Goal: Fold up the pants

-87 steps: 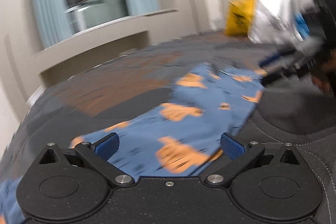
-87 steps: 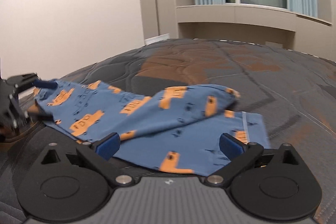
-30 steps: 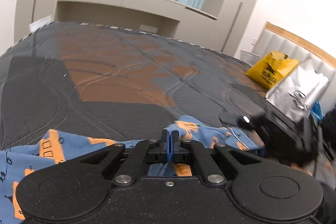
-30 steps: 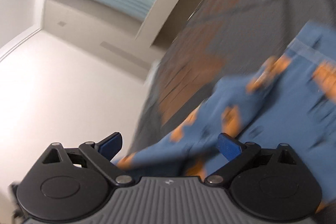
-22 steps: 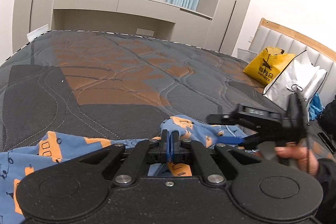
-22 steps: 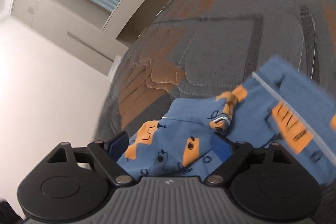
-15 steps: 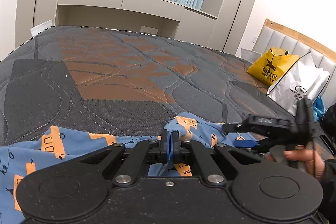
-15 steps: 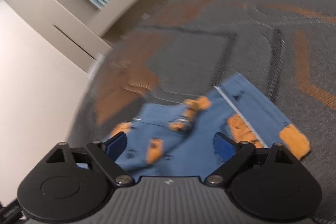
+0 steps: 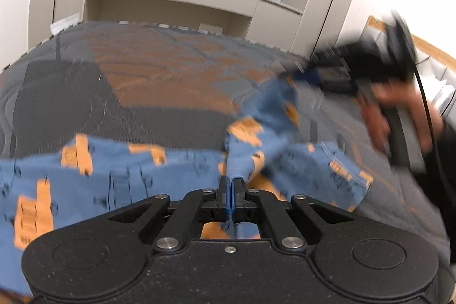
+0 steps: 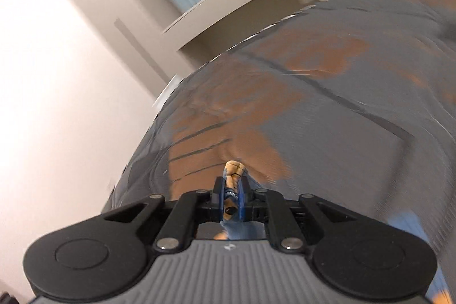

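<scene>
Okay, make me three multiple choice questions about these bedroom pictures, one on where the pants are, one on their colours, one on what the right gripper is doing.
1. Where do the pants lie?
A. on the quilted bedspread
B. on a chair
C. on the floor

2. What colours are the pants?
A. plain white
B. blue with orange prints
C. green stripes

3. What is between the jaws of the right gripper?
A. nothing
B. a yellow bag
C. a bunch of the pants' fabric

Answers: 1 A, the cloth spreads over the grey and orange quilt. 2 B, orange shapes show on blue cloth. 3 C, the jaws are closing on a blue and orange fold in the right wrist view.
</scene>
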Demonstrator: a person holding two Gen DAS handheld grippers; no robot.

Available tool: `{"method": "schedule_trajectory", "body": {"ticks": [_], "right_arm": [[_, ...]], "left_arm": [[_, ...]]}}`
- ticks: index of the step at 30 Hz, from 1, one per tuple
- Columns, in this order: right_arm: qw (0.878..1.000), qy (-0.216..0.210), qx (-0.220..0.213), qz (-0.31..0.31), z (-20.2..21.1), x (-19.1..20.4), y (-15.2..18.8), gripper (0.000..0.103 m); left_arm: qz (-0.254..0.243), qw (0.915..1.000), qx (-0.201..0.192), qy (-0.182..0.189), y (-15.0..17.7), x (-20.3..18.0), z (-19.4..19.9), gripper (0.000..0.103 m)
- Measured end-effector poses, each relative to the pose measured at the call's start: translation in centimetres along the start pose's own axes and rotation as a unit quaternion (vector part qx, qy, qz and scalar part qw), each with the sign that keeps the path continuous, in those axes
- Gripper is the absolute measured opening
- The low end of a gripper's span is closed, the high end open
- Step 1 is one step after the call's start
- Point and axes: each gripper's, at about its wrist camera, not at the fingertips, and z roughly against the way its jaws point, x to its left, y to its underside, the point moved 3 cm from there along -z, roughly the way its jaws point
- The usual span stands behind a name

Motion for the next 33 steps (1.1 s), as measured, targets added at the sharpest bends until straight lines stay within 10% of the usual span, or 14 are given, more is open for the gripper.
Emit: {"method": "schedule_trajectory", "body": {"ticks": [5, 10, 14, 21, 33], "right_arm": [[0.995, -0.036, 0.071, 0.067, -7.5, 6.8, 0.7, 0.013], [0.971, -0.124, 0.169, 0.114, -11.4, 11.1, 4.1, 0.051], [0.978, -0.118, 0.13, 0.116, -8.3, 9.3, 3.4, 0.076], [0.989, -0.052, 0.136, 0.004, -8.4, 0.9, 1.9, 0.064], [0.972, -0.104, 0.151, -0.145, -13.3, -2.3, 3.5, 0.03]], "left_arm": [[0.03, 0.9995, 0.004, -0.011, 2.6, 1.1, -0.4, 0.0], [0.046, 0.9988, 0.01, -0.011, 3.3, 2.3, -0.6, 0.0], [0.039, 0.9991, 0.013, -0.009, 3.7, 2.2, -0.8, 0.0], [0.02, 0.9996, 0.013, -0.01, 4.2, 1.6, -0.9, 0.0], [0.017, 0.9997, 0.01, -0.016, 4.3, 1.6, -0.9, 0.0]]}}
